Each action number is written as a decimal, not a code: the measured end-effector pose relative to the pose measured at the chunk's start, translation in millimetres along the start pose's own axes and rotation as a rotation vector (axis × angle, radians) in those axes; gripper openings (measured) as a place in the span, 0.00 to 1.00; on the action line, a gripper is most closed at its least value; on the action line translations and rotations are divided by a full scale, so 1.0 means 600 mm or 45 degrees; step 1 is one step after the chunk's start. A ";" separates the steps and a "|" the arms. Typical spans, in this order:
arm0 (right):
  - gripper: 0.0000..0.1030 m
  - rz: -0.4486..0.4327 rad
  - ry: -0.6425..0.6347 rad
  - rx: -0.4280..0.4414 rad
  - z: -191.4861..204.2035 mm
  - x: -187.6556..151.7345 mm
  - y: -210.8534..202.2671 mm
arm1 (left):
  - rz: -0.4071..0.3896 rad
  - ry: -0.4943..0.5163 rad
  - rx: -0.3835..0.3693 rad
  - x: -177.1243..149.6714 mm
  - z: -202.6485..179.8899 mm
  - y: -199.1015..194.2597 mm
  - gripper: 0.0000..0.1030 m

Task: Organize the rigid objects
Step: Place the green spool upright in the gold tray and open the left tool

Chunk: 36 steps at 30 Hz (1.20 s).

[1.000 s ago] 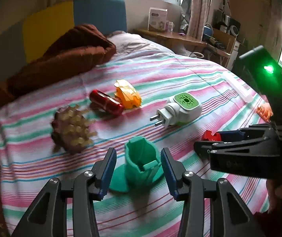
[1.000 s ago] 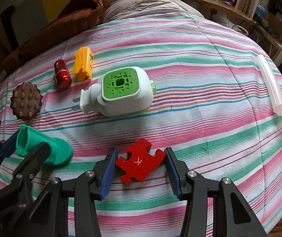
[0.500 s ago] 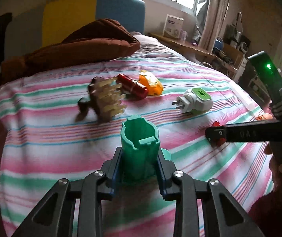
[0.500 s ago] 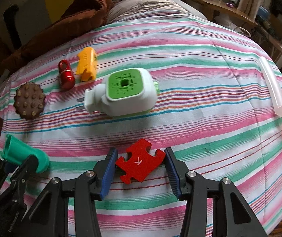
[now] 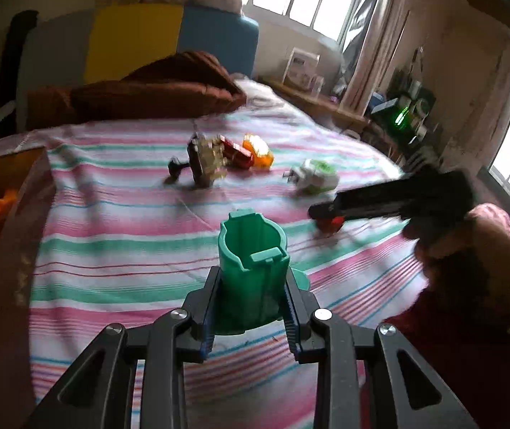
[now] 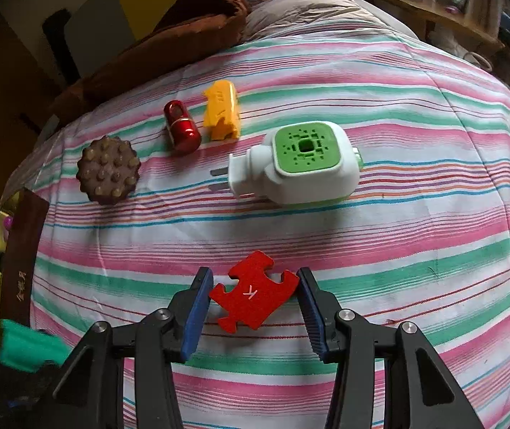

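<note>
Clearly both tools have something between their fingers: the left gripper point(image 5: 251, 307) is clamped on the green plastic cup point(image 5: 253, 264), pads pressing its ribbed sides low down, and carries it clear of the striped bedspread point(image 5: 119, 250); the right gripper point(image 6: 253, 307) stands partly open around the red puzzle piece point(image 6: 255, 295), which lies flat on the cloth with the pads just beside its edges, and I cannot tell for sure that they press it. I judge the cup a light, stiff, hollow moulding, fairly slick, so a grip across its walls near the base suits it, though a hard squeeze might flex it. I take the puzzle piece for thin foam or felt, very light; taking it by two opposite lobes seems best, yet the soft bedding under it may let the fingertips dig in. Beyond it lie the white and green plug-in device point(image 6: 301, 164), the yellow toy point(image 6: 221, 111), the red capsule point(image 6: 181, 130) and the brown knobbed disc point(image 6: 108, 169), well apart from the piece, leaving open cloth around it. At the left edge of the bed sits a brown box point(image 6: 22, 250), near the cup, a likely place for it
</note>
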State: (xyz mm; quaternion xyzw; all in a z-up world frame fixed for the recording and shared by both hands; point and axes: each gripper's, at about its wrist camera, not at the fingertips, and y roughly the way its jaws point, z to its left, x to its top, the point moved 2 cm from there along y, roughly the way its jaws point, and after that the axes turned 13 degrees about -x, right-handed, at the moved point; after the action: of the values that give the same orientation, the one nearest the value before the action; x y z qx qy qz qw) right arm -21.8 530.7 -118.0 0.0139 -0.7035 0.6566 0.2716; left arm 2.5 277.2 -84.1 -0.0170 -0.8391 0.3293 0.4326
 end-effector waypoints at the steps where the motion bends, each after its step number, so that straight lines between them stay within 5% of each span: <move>1: 0.47 -0.002 -0.006 0.000 0.000 0.001 0.001 | -0.017 -0.004 -0.006 0.002 0.001 -0.013 0.30; 11: 0.47 -0.014 -0.082 -0.041 0.023 -0.010 -0.002 | -0.146 -0.116 0.075 0.005 0.069 -0.135 0.30; 23: 0.47 -0.044 -0.080 0.025 0.032 -0.002 -0.001 | -0.222 -0.332 0.392 -0.023 0.205 -0.254 0.30; 36: 0.47 -0.173 -0.233 0.074 0.075 -0.007 -0.031 | -0.183 -0.590 0.665 -0.074 0.376 -0.339 0.30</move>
State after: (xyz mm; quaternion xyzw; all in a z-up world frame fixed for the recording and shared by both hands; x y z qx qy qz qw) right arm -27.7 484.8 -102.1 0.1294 -0.7035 0.6527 0.2495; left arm -83.7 -17.3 -92.7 0.2283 -0.8016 0.4964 0.2428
